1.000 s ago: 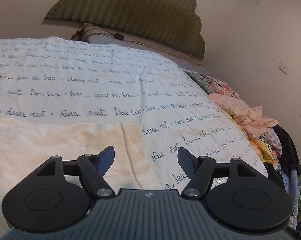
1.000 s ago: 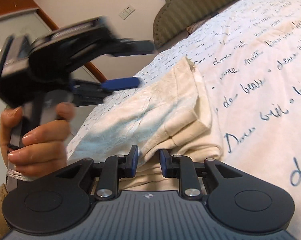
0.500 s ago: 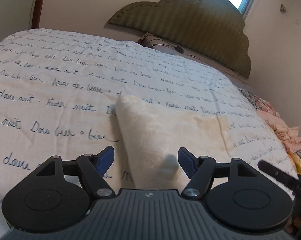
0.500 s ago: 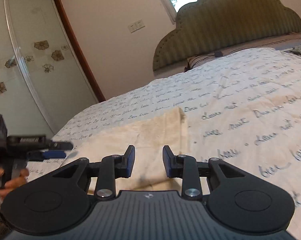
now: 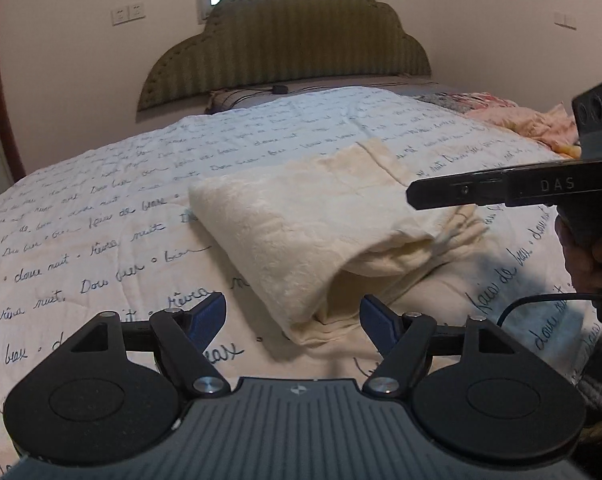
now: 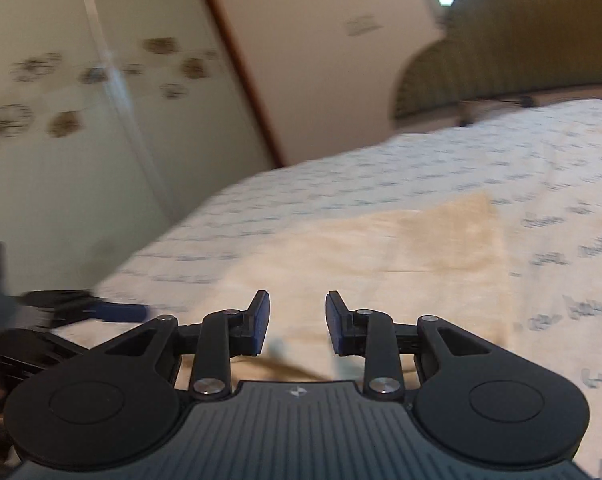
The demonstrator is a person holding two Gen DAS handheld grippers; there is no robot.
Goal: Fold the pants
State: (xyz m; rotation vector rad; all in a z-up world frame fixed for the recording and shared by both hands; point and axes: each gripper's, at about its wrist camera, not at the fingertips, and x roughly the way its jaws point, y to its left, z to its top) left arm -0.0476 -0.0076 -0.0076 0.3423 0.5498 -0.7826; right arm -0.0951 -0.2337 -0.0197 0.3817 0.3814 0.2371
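your left tool (image 5: 292, 322) hangs just short of the folded cream pants (image 5: 313, 236), its jaws wide and opening further with nothing between them; the near corner of the bundle lies straight ahead of its tips on the script-printed bedspread (image 5: 81, 248). your right tool (image 6: 297, 322) is set narrow and empty above the pants (image 6: 381, 248), the cloth spread ahead of and below its tips, though that view is blurred. the pants look to be folded at least once, with the loose open edge on the right-tool side. to do the next fold well, bring each tool down on one corner of the near edge, take all the layers together rather than the top one, and lift both sides evenly so the soft fabric does not sag or skew. keep the trailing cable (image 5: 541, 304) clear of the cloth.
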